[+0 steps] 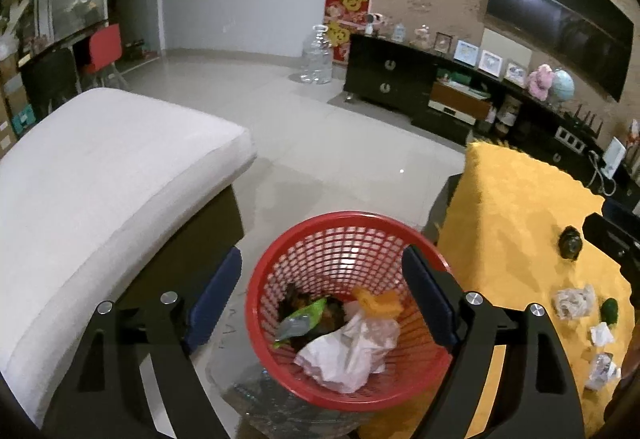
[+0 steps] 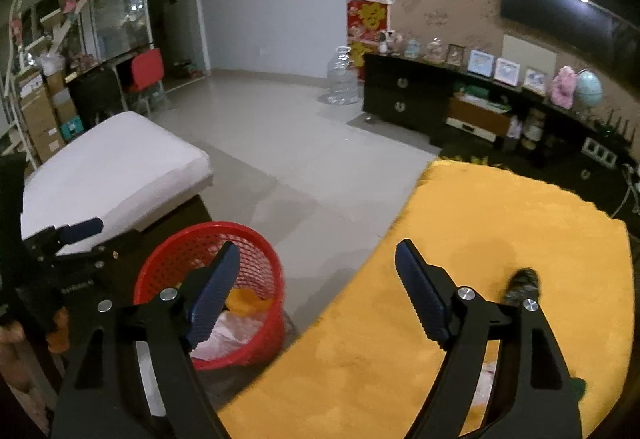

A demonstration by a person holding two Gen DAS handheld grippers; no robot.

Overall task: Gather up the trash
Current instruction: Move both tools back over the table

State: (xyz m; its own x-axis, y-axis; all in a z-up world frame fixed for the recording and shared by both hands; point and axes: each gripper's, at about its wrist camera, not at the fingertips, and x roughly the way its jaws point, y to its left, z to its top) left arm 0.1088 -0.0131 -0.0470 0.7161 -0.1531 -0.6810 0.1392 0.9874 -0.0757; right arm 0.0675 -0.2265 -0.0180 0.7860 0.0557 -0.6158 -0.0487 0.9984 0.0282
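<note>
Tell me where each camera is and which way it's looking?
Left wrist view: sits on the left claw, looking down into the red plastic mesh basket of trash beside the yellow-cloth table; both its open fingers show.
Right wrist view: sits on the right claw, looking down across floor and yellow-cloth table; its open fingers, the left claw and a bit of hand show.
Both share: basket, table, white cushioned seat, black TV cabinet.
</note>
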